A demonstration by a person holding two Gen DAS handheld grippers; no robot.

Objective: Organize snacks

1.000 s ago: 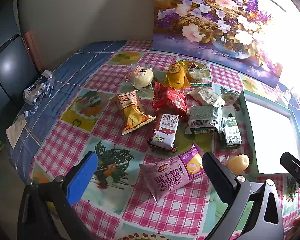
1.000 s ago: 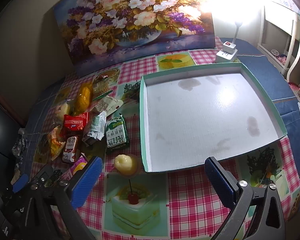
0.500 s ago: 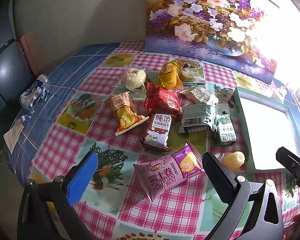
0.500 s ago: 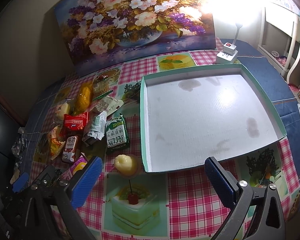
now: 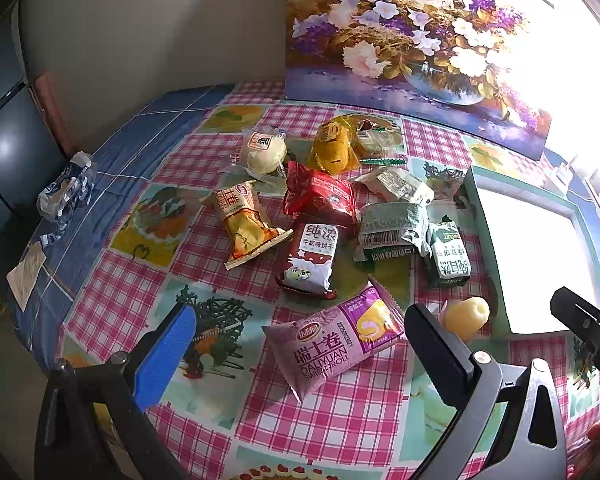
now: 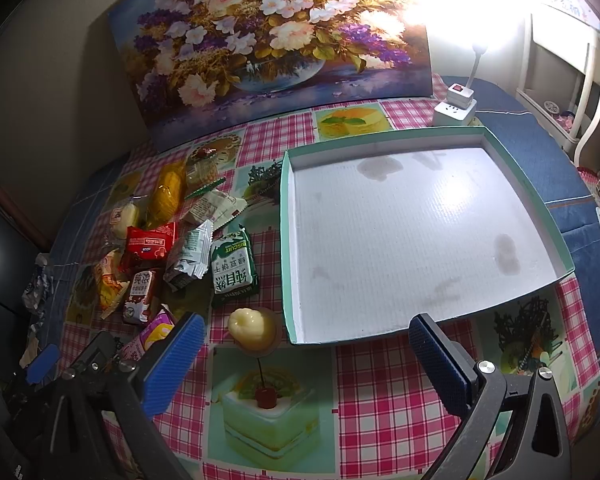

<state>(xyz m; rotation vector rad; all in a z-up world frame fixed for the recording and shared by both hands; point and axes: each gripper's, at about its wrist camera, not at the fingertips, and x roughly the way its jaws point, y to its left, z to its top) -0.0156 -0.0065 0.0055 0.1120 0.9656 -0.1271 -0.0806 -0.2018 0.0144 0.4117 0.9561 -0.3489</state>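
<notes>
- Left wrist view: the left gripper [image 5: 300, 340] hangs above the table with its fingers spread wide and nothing between them; the pink Swiss-roll packet [image 5: 334, 342] lies flat on the cloth below the gap.
- The tablecloth [image 5: 120, 292] is pink-and-white check with printed dessert and fruit squares, bordered in blue along the far left edge.
- The snacks lie loose in a cluster in the middle of the cloth: a red packet [image 5: 320, 198], an orange packet [image 5: 246, 226], a milk-biscuit packet [image 5: 312, 258], a green biscuit packet [image 5: 448, 254], a round bun in clear wrap [image 5: 262, 154] and a yellow jelly cup [image 5: 464, 314] near the tray.
- A crumpled blue-and-white wrapper [image 5: 64, 192] sits apart on the blue border.
- Right wrist view: the right gripper [image 6: 304, 350] is likewise released and empty, over the near edge of the white tray [image 6: 540, 200], whose floor is bare but stained and whose rim is teal.
- A flower painting [image 6: 268, 40] leans against the beige wall behind the table.
- A white power strip [image 6: 454, 110] with a bright lamp plugged in stands at the far right corner of the table; white shelving shows beyond.
</notes>
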